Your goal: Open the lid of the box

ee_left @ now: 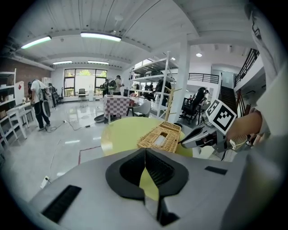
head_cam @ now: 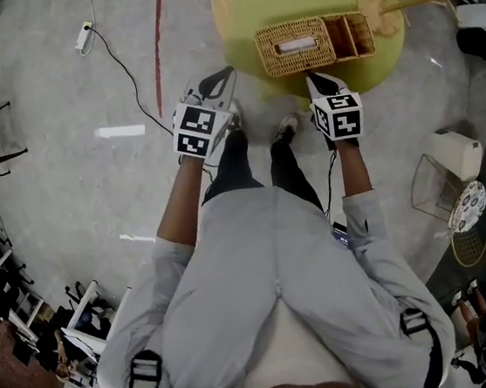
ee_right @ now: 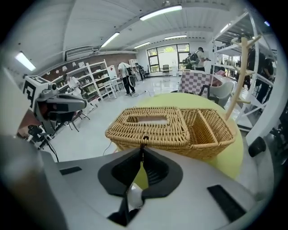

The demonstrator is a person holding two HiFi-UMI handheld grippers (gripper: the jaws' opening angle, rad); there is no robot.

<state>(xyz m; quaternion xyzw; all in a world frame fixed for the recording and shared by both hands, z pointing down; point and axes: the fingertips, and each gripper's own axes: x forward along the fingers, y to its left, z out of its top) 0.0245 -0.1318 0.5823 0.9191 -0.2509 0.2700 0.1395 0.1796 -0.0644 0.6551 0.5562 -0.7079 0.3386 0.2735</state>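
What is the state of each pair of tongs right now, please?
Left tongs: closed, empty.
Right tongs: closed on the loop of the wicker lid.

Head view chops off the far side of the desk [head_cam: 239, 18], and the right tongs [ee_right: 143, 148] swallow the bottom end of the loop [ee_right: 145, 138].

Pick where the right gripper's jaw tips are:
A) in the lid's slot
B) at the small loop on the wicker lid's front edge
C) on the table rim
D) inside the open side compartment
B: in the right gripper view, the right gripper has its jaws together on the small loop at the front edge of the wicker lid, which lies flat on the wicker box.
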